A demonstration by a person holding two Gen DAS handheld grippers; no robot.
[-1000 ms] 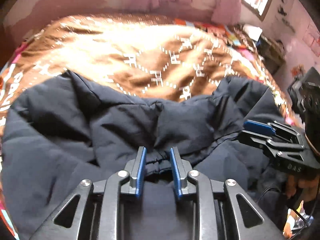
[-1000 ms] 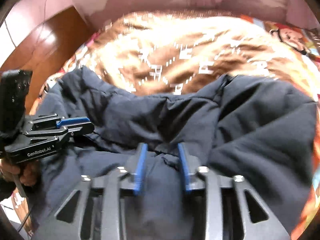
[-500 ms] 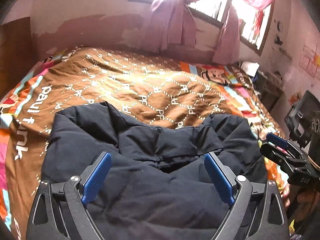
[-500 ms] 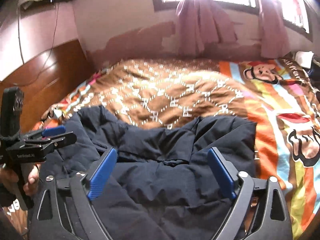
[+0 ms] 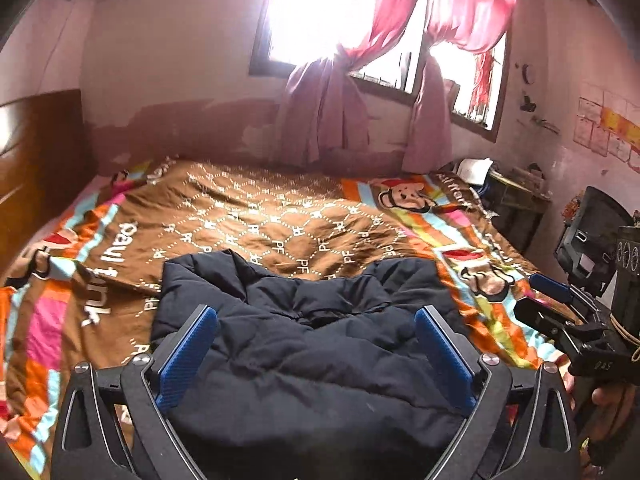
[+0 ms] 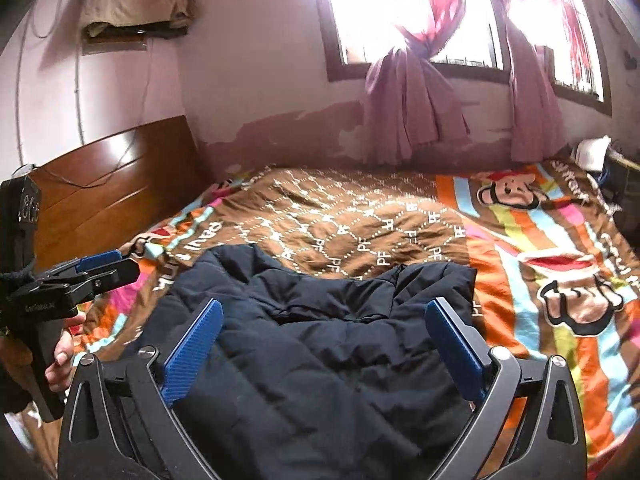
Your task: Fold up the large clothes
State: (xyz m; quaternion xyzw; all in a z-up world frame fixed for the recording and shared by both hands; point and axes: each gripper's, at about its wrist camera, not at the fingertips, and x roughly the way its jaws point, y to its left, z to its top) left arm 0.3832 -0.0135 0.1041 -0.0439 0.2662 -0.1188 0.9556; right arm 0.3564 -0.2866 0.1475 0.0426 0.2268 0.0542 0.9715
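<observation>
On the bed (image 5: pixel 280 216), near its front edge, lies the dark coat (image 5: pixel 312 344), folded up. Both tongs, left (image 5: pixel 316 354) and right (image 6: pixel 326 350), just let go and are opening wide, empty. This fold looks done.

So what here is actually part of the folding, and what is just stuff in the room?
Part of the job:
- dark padded jacket, lying on the bed
- left gripper, jaws opening, nothing between them
- right gripper, likewise

Just there:
- patterned bedspread
- pink curtains
- wooden headboard
</observation>
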